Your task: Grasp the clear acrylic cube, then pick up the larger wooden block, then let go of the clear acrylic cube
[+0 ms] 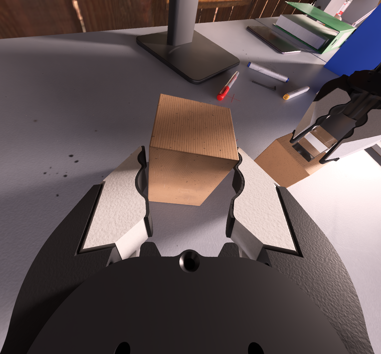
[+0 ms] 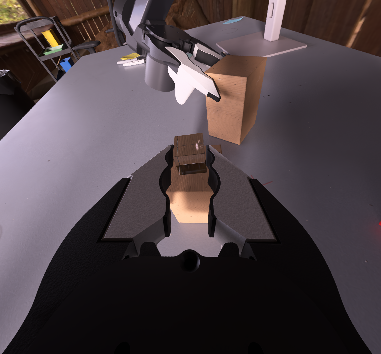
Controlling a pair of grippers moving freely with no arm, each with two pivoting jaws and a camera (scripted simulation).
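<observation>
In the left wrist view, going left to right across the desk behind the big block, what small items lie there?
Red marker → thin black rod → blue-capped white marker → yellow-capped marker.

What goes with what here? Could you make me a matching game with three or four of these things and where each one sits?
Things:
1. clear acrylic cube
2. larger wooden block
3. smaller wooden block
4. red marker

Places:
A. lying near the monitor stand
B. between the left claw fingers
C. under the clear cube
D. gripped in the right claw

Pairs: 1-D, 2-B, 3-C, 4-A
</observation>
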